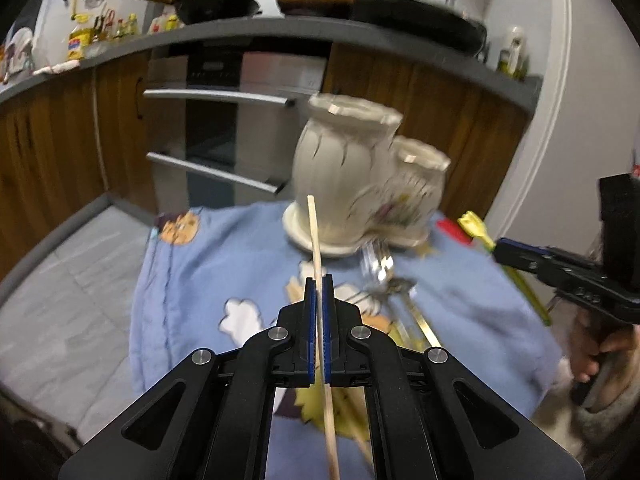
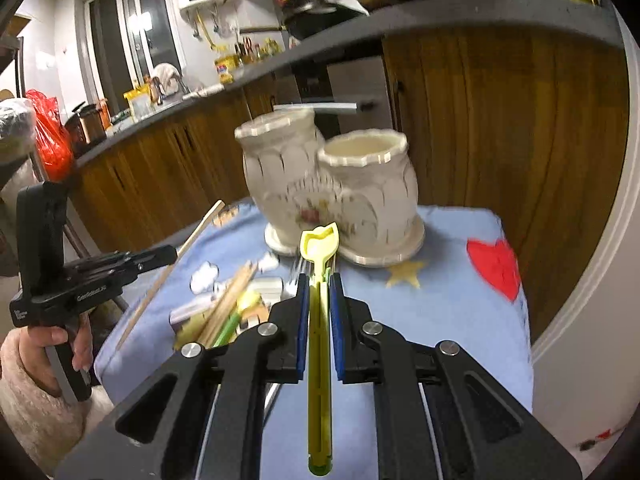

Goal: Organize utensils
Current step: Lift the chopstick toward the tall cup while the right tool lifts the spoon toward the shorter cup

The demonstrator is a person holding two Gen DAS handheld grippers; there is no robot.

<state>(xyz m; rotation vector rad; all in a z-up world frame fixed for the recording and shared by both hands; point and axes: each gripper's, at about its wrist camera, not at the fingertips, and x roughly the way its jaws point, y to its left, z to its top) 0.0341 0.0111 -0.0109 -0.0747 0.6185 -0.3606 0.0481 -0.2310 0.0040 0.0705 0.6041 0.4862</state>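
Judging from how things lie, the sorting has barely begun: both cups of the cream ceramic holder (image 2: 332, 184) look empty, as far as their blurred mouths show, and most of the utensils lie on the blue cloth (image 1: 192, 276) in front of it.

Only 2 pieces are in hand. The wooden chopstick (image 1: 316, 248) is pinched flat between the pads of the left tool (image 1: 319, 280), its tip pointing up toward the holder's taller cup, short of the rim. The yellow-green plastic utensil (image 2: 320, 248) sits clamped in the right tool (image 2: 320, 280), its shaped head in front of the holder's saucer and below the shorter cup's mouth. Neither piece touches the holder; both hang above the cloth on the near side of it.

Left on the cloth, nearer the person than the holder, are a loose heap of wooden chopsticks (image 2: 228, 304) with green and pale pieces mixed in, and a cluster of metal forks and spoons (image 1: 380, 272) just in front of the saucer. How many pieces there are I cannot tell through the blur.

So I would say 2 of many are picked up, 0 are seated, and the drop into the cups is the step at hand. After that the heap and the metal pieces remain to be gathered.

Farther out behind the holder stand wooden kitchen cabinets (image 2: 500, 128) under a grey counter (image 1: 240, 32) loaded with pans and bottles.
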